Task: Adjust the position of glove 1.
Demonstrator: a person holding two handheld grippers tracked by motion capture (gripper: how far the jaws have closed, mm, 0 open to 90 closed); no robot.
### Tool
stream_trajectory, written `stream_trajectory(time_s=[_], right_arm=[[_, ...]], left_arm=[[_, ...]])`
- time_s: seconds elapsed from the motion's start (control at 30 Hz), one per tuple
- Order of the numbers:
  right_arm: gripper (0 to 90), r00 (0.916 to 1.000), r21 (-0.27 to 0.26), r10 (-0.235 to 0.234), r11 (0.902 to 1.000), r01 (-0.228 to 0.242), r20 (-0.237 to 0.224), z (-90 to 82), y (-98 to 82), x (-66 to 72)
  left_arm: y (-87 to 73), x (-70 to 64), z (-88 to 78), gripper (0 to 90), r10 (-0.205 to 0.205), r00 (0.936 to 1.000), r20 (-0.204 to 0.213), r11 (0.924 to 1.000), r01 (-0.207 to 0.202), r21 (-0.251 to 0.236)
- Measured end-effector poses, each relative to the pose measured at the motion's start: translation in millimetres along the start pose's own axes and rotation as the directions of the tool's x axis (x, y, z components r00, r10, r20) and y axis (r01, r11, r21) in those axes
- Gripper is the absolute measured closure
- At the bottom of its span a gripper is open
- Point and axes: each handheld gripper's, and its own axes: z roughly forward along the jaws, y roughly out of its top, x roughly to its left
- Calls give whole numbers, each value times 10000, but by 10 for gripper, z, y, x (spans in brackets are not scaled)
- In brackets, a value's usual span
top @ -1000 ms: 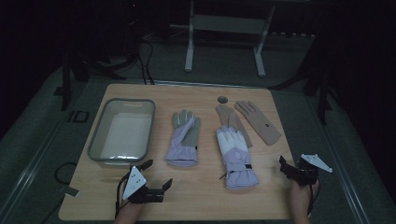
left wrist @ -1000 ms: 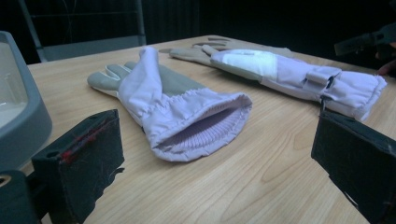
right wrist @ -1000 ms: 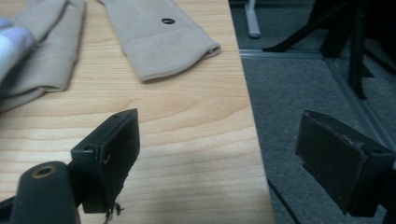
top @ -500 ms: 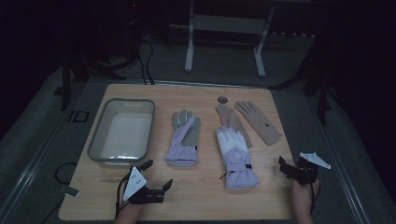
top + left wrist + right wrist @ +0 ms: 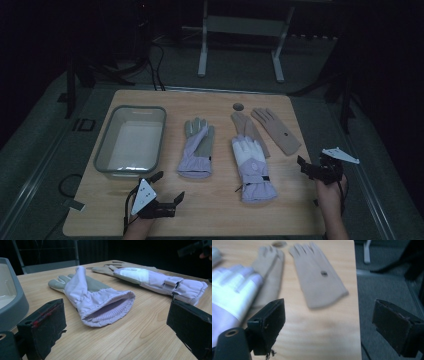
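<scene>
Wooden table (image 5: 210, 210) carrying, left to right: a grey tub (image 5: 131, 141); a lilac glove with grey palm (image 5: 196, 148); a lilac-and-white glove (image 5: 253, 167) overlapping one tan glove (image 5: 245, 125); a second tan glove (image 5: 277, 130) lying just beside it, near the right edge.

Floor marking (image 5: 83, 124) reads "ID" (gloves unlabelled).

Dark lab: bare wooden table (image 5: 215, 210), floor cables (image 5: 155, 65).
</scene>
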Motion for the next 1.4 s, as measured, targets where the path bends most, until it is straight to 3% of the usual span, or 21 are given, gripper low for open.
stream_trajectory(time_s=[0.1,0.2,0.27,0.33,0.4,0.47,0.57,0.7,0.77,0.9,1.1,1.17,1.23,1.27,1.3,1.37,1.4], right_arm=[[136,9995,-64,-248,9997,247,-217,-37,151,35],[140,9977,-446,-621,9971,609,-258,-100,304,112],[141,9943,-383,-827,9960,803,-679,-117,419,168],[148,9883,-641,-1189,9915,1131,-955,-132,532,245],[165,9860,-770,-1398,9881,1330,-911,-140,610,318],[163,9816,-571,-1594,9864,1541,-1047,-133,689,401],[164,9760,-230,-1506,9886,1488,-1576,-99,776,511],[167,9597,-166,-1755,9842,1762,-2195,-39,853,665],[167,9559,-158,-1884,9817,1897,-2253,-25,867,694],[182,9453,145,-2469,9666,2557,-2131,68,960,919],[181,9175,62,-2373,9676,2524,-3193,192,1090,1166],[117,9025,153,-2188,9703,2415,-3710,253,1126,1260],[124,8825,65,-2603,9583,2856,-3916,305,1143,1375],[123,8769,78,-2671,9556,2946,-3996,336,1150,1437],[108,8611,211,-2683,9515,3071,-4318,373,1153,1498],[109,8541,434,-2769,9436,3283,-4403,453,1152,1621],[109,8421,465,-2831,9389,3410,-4590,492,1146,1677]], left_arm=[[1,0,4,24,-5,10000,-4,10000,5,23],[1,4,3,25,-57,10000,22,10000,57,19],[0,5,1,24,-46,10000,37,10000,46,4],[0,5,1,25,-36,10000,54,10000,36,4],[0,6,0,24,-41,10000,60,10000,41,2],[0,5,0,24,-24,10000,67,10000,24,-3],[1,-2,2,25,-73,9999,123,10000,72,31],[3,-20,6,24,93,9998,157,9999,-94,66],[3,-19,7,25,76,9998,167,10000,-77,54],[-2,7,-1,24,-272,9992,307,9996,274,-80],[1,-12,5,24,-46,9994,343,10000,46,8],[2,-15,7,24,-33,9992,394,10000,32,27],[2,-11,6,24,-57,9991,418,10000,57,24],[1,-7,5,25,-113,9990,431,9999,113,2],[1,-2,4,25,-183,9988,463,9998,184,-23],[0,8,3,25,-271,9983,512,9996,273,-37],[0,9,4,24,-274,9982,526,9996,276,-25]])
